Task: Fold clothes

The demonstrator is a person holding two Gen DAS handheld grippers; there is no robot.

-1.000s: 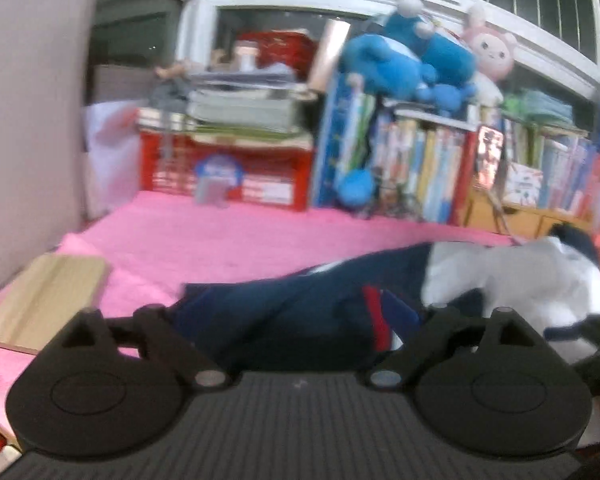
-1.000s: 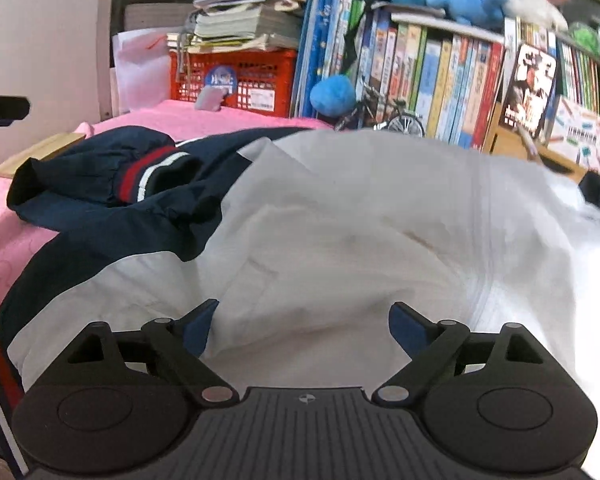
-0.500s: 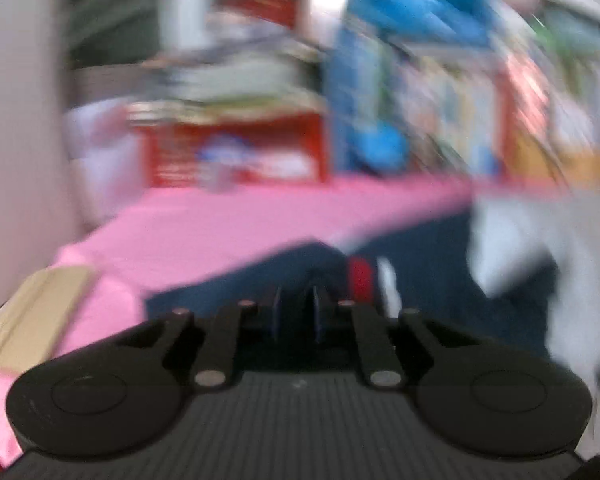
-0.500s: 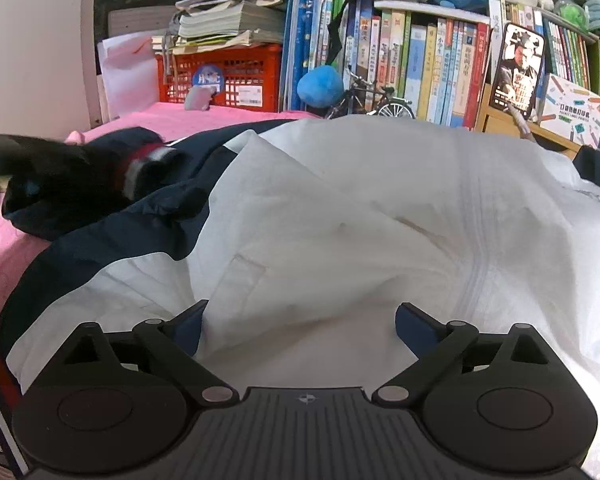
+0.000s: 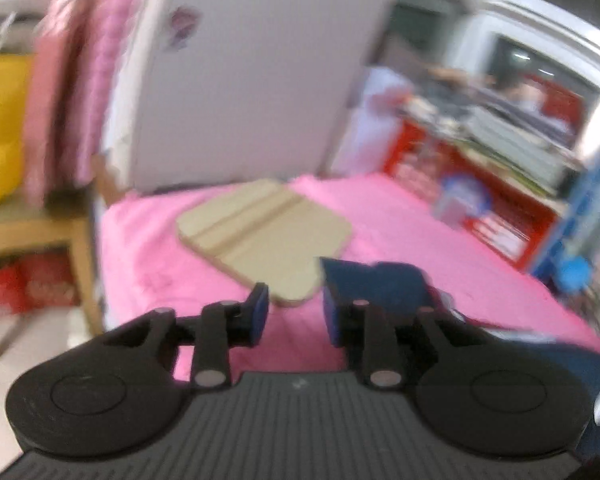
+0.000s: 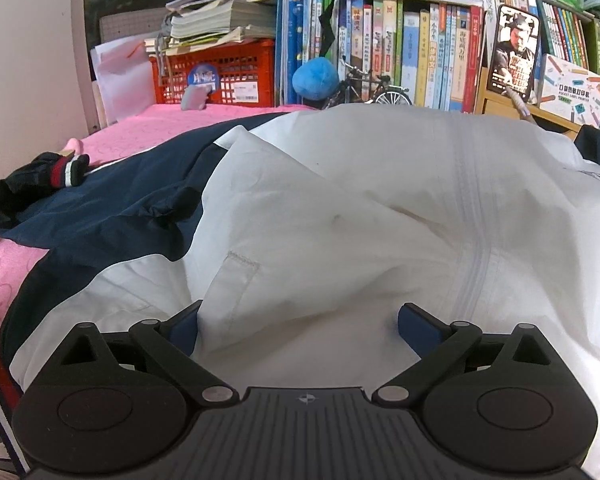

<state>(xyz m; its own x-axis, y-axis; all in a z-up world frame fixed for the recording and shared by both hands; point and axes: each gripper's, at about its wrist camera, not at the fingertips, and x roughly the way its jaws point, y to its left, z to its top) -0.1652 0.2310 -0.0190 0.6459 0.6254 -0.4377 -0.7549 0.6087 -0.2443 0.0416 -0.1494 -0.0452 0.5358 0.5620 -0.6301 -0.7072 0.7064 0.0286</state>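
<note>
A white jacket (image 6: pixel 360 200) with a navy sleeve (image 6: pixel 120 200) lies spread on the pink sheet (image 6: pixel 148 128). The sleeve's striped cuff (image 6: pixel 60 170) points to the left. My right gripper (image 6: pixel 300 328) hovers wide open over the white body; loose cloth lies between its fingers, but the pads do not press on it. In the blurred left wrist view my left gripper (image 5: pixel 295 312) has its jaws opening, with only pink sheet (image 5: pixel 380 216) showing in the gap. The navy sleeve end (image 5: pixel 380 280) lies just beyond its right finger.
A tan wooden board (image 5: pixel 268 236) lies on the sheet ahead of the left gripper. A white panel (image 5: pixel 252 72) and a wooden table (image 5: pixel 32 224) stand at the left. A red crate (image 6: pixel 228 68), a bookshelf (image 6: pixel 420 48) and a model bicycle (image 6: pixel 372 88) line the back.
My left gripper shut by the sleeve cuff, swung left and now has its jaws apart. The cuff has gone left and the sleeve lies straighter. The right gripper stayed put, its jaws slightly wider.
</note>
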